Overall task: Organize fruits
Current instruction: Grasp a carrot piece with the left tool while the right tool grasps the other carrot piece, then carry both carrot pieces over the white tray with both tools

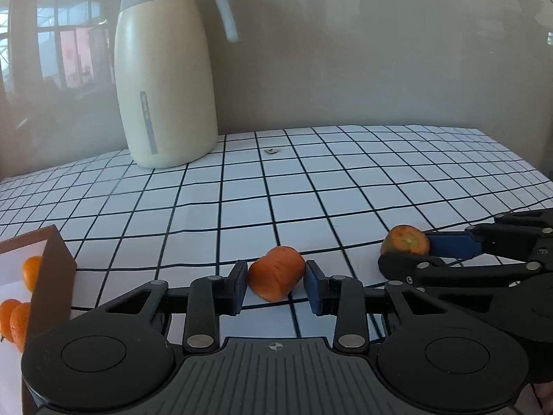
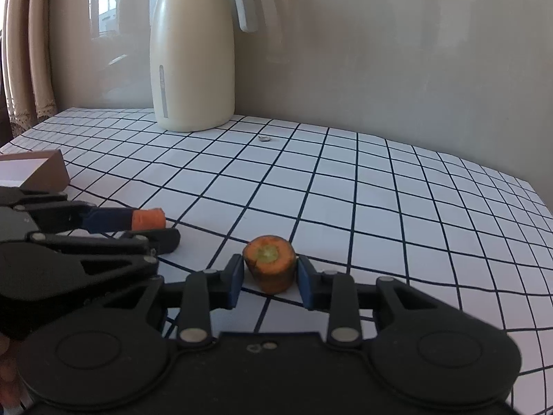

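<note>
Lying crosswise in left tongs (image 1: 275, 282), carrot chunk (image 1: 276, 278).

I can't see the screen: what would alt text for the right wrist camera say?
The right gripper is shut on a short carrot chunk, cut end up, on a white black-gridded tablecloth. At left, the left gripper is shut on another carrot piece beside a brown box; a cream jug stands by the wall.
</note>
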`<state>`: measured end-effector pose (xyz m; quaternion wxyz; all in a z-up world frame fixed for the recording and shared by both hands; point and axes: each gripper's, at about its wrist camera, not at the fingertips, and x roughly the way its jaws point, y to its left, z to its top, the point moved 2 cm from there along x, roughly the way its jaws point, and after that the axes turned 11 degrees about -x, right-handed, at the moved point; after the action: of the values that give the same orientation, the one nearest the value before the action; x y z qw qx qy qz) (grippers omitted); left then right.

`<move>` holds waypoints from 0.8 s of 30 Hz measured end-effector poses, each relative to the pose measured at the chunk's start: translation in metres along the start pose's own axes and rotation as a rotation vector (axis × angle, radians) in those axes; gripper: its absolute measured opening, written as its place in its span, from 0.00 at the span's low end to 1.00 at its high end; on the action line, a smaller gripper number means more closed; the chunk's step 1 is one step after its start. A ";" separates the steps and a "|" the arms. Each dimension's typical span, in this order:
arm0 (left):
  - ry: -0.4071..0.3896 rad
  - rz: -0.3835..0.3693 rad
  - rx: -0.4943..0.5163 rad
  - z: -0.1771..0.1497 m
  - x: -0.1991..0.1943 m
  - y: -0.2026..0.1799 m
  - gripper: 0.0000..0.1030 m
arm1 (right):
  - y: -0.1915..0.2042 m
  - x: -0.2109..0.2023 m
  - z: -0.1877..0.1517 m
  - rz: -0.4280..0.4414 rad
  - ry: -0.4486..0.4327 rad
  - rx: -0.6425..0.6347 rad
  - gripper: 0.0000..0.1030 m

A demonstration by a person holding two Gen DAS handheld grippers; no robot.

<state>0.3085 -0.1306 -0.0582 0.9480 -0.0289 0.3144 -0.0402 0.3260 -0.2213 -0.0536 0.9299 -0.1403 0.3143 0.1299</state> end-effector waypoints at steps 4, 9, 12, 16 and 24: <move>-0.030 -0.003 0.000 0.002 -0.011 -0.003 0.35 | -0.003 -0.010 0.001 -0.017 -0.025 0.005 0.23; -0.057 -0.019 -0.014 0.002 -0.031 0.001 0.35 | -0.001 -0.035 0.003 -0.034 -0.065 0.001 0.23; -0.099 -0.021 -0.003 0.004 -0.053 0.003 0.35 | 0.003 -0.055 0.004 -0.039 -0.099 -0.004 0.23; -0.154 -0.013 0.000 0.005 -0.084 0.012 0.34 | 0.009 -0.079 0.006 -0.042 -0.143 -0.002 0.23; -0.178 0.008 -0.028 -0.030 -0.140 0.041 0.35 | 0.044 -0.120 -0.006 -0.005 -0.185 -0.011 0.23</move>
<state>0.1817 -0.0774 -0.0023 0.9719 -0.0445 0.2294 -0.0292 0.2163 -0.2011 0.0080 0.9545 -0.1335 0.2259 0.1420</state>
